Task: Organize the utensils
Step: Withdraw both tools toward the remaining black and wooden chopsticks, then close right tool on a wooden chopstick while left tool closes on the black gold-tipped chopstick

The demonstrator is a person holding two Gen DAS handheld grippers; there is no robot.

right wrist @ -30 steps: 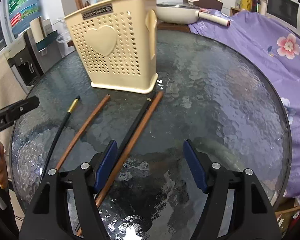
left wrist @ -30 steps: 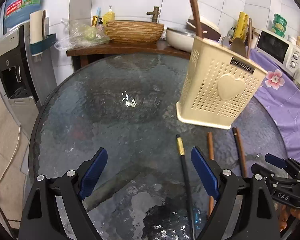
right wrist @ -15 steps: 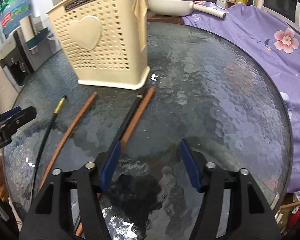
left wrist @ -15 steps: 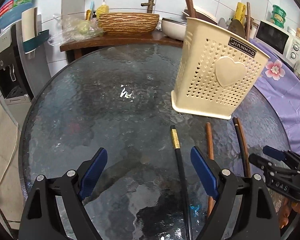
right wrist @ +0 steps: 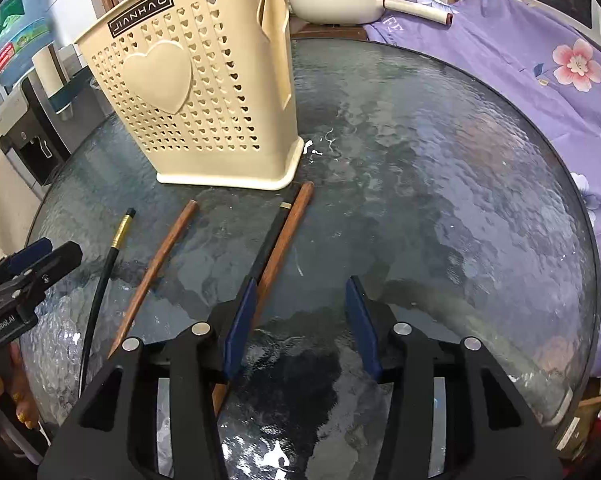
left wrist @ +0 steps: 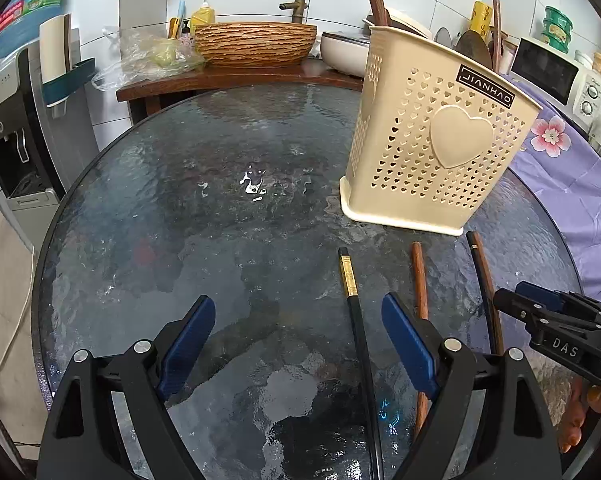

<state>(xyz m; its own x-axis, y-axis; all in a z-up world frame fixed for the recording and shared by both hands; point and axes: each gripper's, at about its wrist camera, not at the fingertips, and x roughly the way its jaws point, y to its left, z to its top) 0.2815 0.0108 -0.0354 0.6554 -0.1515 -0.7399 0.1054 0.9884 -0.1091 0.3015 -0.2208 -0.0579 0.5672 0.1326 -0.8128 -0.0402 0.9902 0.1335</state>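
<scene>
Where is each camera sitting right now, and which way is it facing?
Left wrist: on the left hand-held gripper, angled down at the glass table; own blue fingers, open, and the right hand-held gripper.
Right wrist: on the right hand-held gripper, jaws closing, nothing between; left unit and fingers at its edge.
Shared: cream utensil basket, four chopsticks.

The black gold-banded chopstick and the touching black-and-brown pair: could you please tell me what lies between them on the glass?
A single brown chopstick lies between the black gold-banded chopstick and the touching pair, apart from both; the right wrist view shows it best.
</scene>
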